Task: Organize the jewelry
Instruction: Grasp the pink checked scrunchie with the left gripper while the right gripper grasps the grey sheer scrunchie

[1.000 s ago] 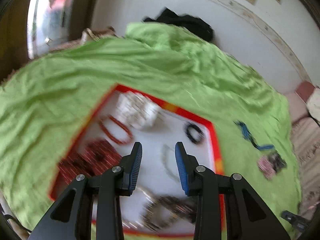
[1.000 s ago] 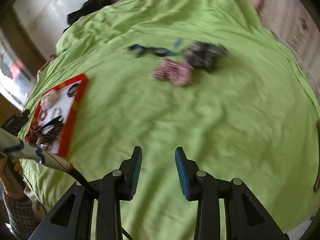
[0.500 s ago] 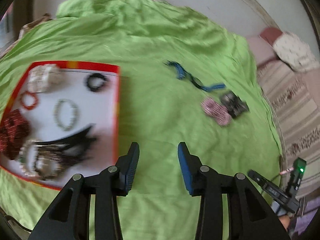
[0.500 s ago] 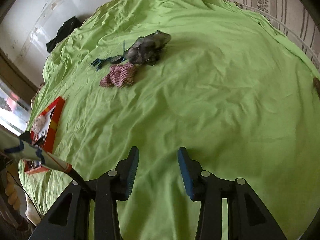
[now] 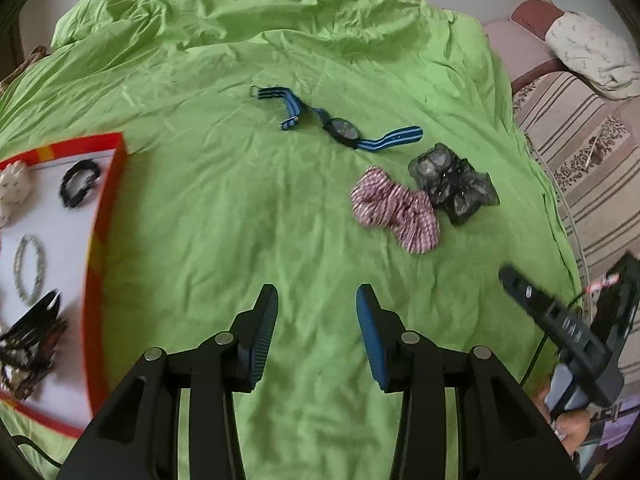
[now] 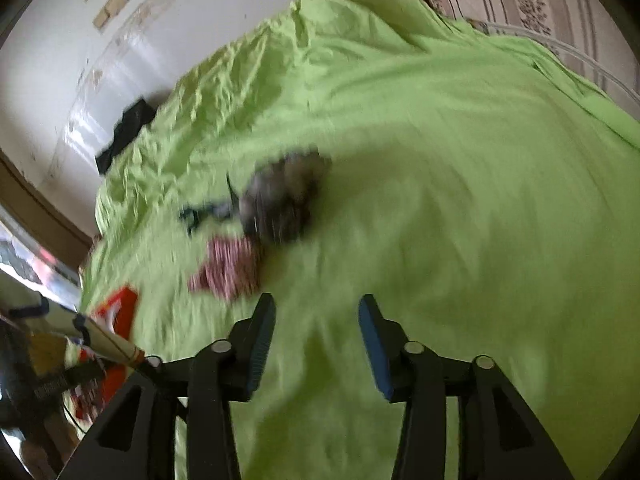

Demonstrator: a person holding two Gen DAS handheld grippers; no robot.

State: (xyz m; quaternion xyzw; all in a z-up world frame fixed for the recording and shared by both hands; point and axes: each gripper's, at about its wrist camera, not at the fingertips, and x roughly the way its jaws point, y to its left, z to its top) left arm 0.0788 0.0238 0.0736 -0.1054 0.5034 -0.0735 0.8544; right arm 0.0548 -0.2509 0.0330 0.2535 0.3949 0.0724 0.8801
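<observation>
1. The left gripper (image 5: 317, 316) hangs over bare green sheet (image 5: 224, 216). Its jaws stand apart with nothing between them.
2. The right gripper (image 6: 317, 328) also hangs over the sheet. Its jaws are opening, and only fabric shows in the gap. This view is motion-blurred.
3. In the left wrist view the right gripper's body (image 5: 568, 332) shows at the lower right edge, beyond the sheet's border.
4. Ahead and right of the left gripper lies a pink striped scrunchie (image 5: 394, 210). A dark sheer scrunchie (image 5: 452, 182) touches it on the right side.
5. In the right wrist view both scrunchies lie ahead and left of the jaws: the pink one (image 6: 228, 270) nearer, the dark one (image 6: 284, 200) behind it.
6. Beyond the scrunchies lies a watch (image 5: 342, 128) with a blue striped strap, laid out flat and clear of them.
7. At the left edge sits a white tray with a red border (image 5: 106, 208). It holds a black bracelet (image 5: 78, 182), a pale beaded bracelet (image 5: 29, 268) and a dark hair clip (image 5: 30, 328). Further items in the tray are cut off by the picture edge.
8. The watch and both scrunchies are on the sheet, well apart from the tray.
</observation>
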